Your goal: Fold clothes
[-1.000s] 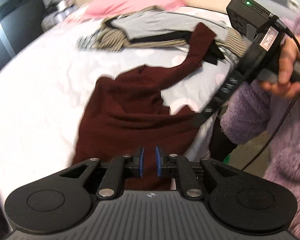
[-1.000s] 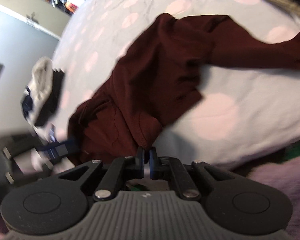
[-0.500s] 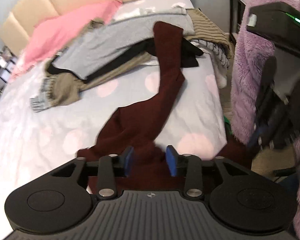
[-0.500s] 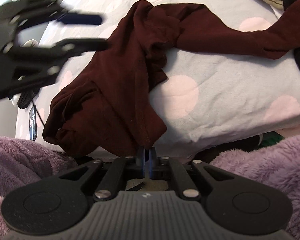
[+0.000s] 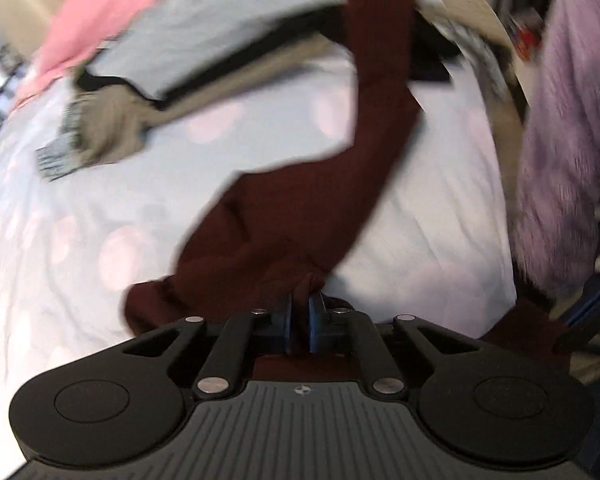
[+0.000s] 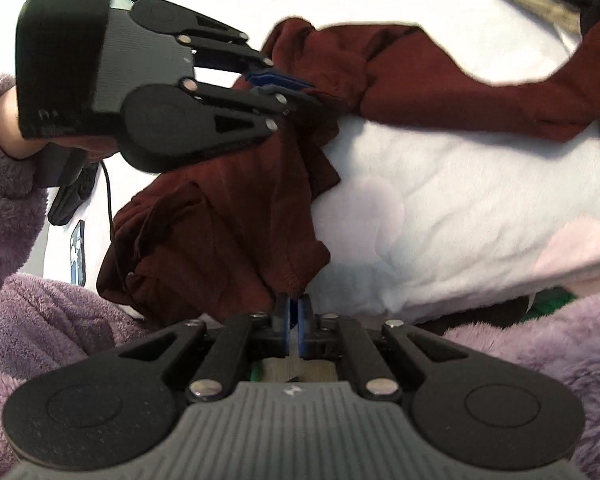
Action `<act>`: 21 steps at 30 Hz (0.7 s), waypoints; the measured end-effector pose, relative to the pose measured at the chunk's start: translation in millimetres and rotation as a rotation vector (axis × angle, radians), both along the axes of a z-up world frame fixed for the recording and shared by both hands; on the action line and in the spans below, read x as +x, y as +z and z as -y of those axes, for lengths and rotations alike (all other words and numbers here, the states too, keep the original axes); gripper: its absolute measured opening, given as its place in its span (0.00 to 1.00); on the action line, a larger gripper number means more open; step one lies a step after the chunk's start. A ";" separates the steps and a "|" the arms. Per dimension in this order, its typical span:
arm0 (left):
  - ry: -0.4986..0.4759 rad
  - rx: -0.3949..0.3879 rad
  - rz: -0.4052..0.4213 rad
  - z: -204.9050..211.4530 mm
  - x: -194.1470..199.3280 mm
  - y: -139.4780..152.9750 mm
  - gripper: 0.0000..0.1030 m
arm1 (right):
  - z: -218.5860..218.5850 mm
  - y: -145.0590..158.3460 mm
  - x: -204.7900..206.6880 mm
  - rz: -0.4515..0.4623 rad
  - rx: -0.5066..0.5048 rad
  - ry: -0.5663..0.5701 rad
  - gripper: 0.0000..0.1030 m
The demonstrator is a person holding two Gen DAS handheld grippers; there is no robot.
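A dark maroon garment [image 5: 300, 208] lies bunched on the pale dotted bedspread [image 5: 100, 208], one long sleeve running up toward the far clothes pile. My left gripper [image 5: 300, 306] is shut on a gathered fold of it near the bed's near edge. In the right wrist view the same garment [image 6: 236, 216] hangs crumpled, and my right gripper [image 6: 294, 308] is shut on its hem at the bed's edge. The left gripper [image 6: 296, 88] shows there too, clamped on the cloth higher up.
A heap of clothes, grey [image 5: 204, 36], tan [image 5: 116, 128] and black, lies across the far side of the bed, with a pink pillow [image 5: 100, 12] behind. A person's fuzzy purple sleeve [image 5: 564, 128] fills the right side. Another purple sleeve [image 6: 16, 184] sits at left.
My left gripper went from open over the maroon garment to shut on a fold of it. My right gripper has kept its hold on the hem; the cloth has bunched up.
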State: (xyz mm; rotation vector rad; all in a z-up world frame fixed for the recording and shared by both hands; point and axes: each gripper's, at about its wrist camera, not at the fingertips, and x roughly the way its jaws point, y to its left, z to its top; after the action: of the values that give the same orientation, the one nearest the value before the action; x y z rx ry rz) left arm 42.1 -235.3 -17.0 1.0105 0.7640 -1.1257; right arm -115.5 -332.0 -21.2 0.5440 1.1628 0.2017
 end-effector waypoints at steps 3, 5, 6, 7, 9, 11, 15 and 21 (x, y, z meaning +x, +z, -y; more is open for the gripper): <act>0.142 -0.128 0.022 -26.7 17.4 39.9 0.05 | -0.9 17.3 -1.3 0.066 -0.042 -0.009 0.04; 0.239 -0.216 0.055 -52.5 26.8 70.3 0.05 | -0.6 33.8 -0.3 0.125 -0.079 -0.013 0.04; 0.288 -0.261 0.070 -66.2 30.7 85.7 0.05 | -1.0 45.0 0.6 0.162 -0.106 -0.014 0.04; 0.335 -0.305 0.085 -81.3 33.1 101.0 0.05 | -2.4 58.9 1.5 0.206 -0.141 -0.013 0.04; 0.412 -0.382 0.132 -111.9 32.3 131.8 0.05 | -5.0 86.8 3.2 0.296 -0.210 -0.010 0.04; 0.480 -0.454 0.180 -142.0 27.7 162.0 0.04 | -8.2 115.2 4.6 0.384 -0.276 -0.007 0.04; 0.588 -0.597 0.268 -200.6 3.2 217.7 0.04 | -18.6 175.7 0.5 0.560 -0.369 -0.018 0.04; 0.665 -0.822 0.409 -265.4 -58.0 294.6 0.04 | -40.5 266.9 -22.2 0.851 -0.442 -0.039 0.04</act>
State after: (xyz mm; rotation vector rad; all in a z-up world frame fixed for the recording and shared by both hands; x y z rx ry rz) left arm -15.9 30.1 277.6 0.2216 0.2107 -0.5209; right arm -137.7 -291.5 245.6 0.0544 0.3403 0.1140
